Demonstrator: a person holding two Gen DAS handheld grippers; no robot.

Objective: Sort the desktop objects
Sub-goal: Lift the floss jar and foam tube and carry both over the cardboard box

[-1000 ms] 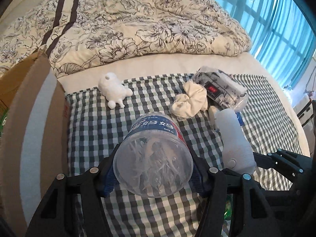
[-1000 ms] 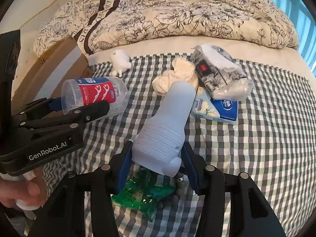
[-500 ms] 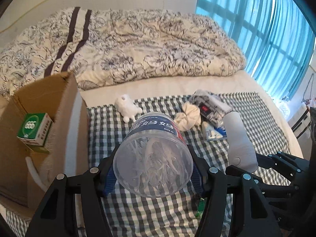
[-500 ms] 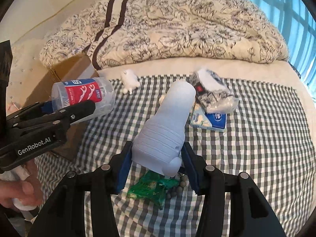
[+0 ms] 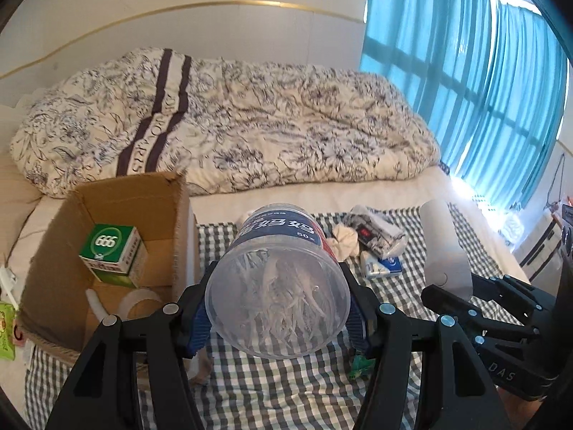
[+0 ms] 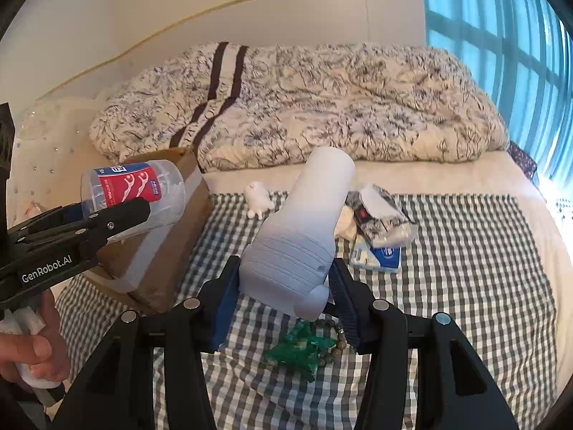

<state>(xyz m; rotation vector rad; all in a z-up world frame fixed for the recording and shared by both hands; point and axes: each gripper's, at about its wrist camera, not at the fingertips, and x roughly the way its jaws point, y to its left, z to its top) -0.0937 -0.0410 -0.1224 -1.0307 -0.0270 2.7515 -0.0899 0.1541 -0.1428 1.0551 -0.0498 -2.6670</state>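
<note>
The left gripper [image 5: 279, 317] is clamped around a clear plastic tub of floss picks [image 5: 278, 286], its blue pads pressed against both sides of the tub, which is held up in the air above the checkered cloth [image 5: 412, 308]. From the right wrist view the same tub [image 6: 134, 193] shows its red label with white floss-pick drawings, and it hangs just beside the near edge of the cardboard box [image 6: 168, 236]. A hand [image 6: 30, 354] grips the left tool's handle at the lower left.

The right gripper [image 6: 284, 304] is closed on a white ribbed plastic bottle [image 6: 301, 236], also lifted off the cloth, its far end tilted up toward the floral duvet [image 6: 304, 107].

The cardboard box [image 5: 107, 251] sits open at the left edge of the cloth. Inside it stands a green and white carton marked 666 [image 5: 114, 254], with a roll of clear tape [image 5: 138, 302] in front of it.

On the cloth below the right gripper lie a crumpled green wrapper [image 6: 297, 353] and a string of beads [image 6: 335, 340], touching each other. Farther off, near the middle of the cloth, a small white figurine [image 6: 258, 199] stands alone. To its right there is a cluster: a cream scrunchie [image 5: 345, 242], a patterned pouch with a red tag [image 6: 379, 215] and a blue and white tissue pack [image 6: 376, 256] partly under it. Blue curtains [image 5: 465, 71] cover the window on the right.
</note>
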